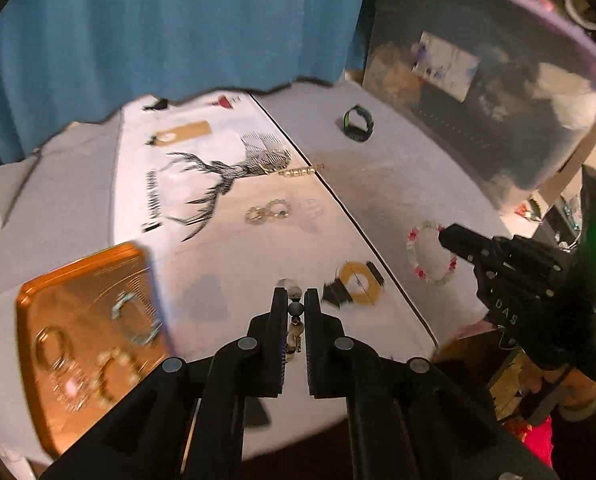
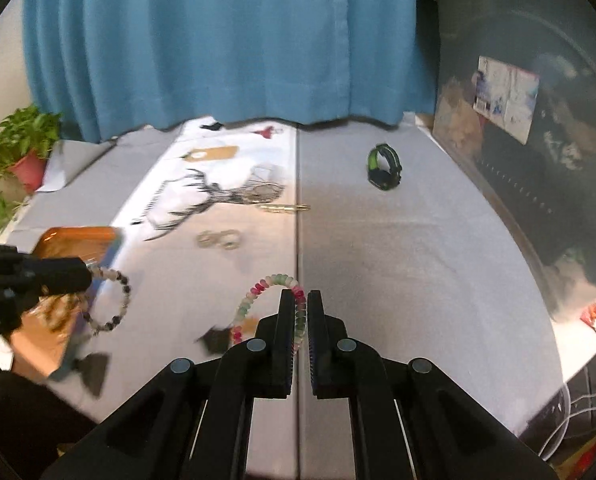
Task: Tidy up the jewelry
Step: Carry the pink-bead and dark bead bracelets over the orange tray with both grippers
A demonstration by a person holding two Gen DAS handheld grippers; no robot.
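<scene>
The pink, green and white beaded bracelet (image 2: 258, 296) hung in the air above the grey tablecloth (image 2: 397, 260), pinched at one side between the two black fingers of my right gripper (image 2: 302, 300), which was clenched on its beads. From the left wrist camera I saw the same ring of beads (image 1: 425, 254) dangling off that gripper's tip (image 1: 447, 238). My left gripper (image 1: 296, 300) was closed as well, grasping a grey, black and white beaded bracelet (image 1: 296, 308); a dark bead and a few pale ones showed between its fingers. In the right wrist view that loop (image 2: 114, 300) drooped from the left gripper's tip (image 2: 86, 278), clear of the cloth.

Just left of the left gripper sat the shiny orange metal tray (image 1: 50, 320), with several blurred bracelets or rings lying in it; I could not tell them apart. On the white printed cloth with a black stag drawing (image 1: 202, 184) lay a pair of small gold ring-shaped pieces (image 1: 266, 212) and, farther back, a straight gold-coloured beaded piece (image 1: 301, 170) across the cloth's edge. Near my left fingers a flat yellow ring with black ends (image 1: 355, 282) was too blurred for me to tell whether it was an object or print. Well apart, on the bare grey cloth, stood a black and green wristband (image 2: 383, 168). A blue curtain (image 2: 226, 40) hung behind the table, and a potted green plant (image 2: 22, 144) stood at the far left.
</scene>
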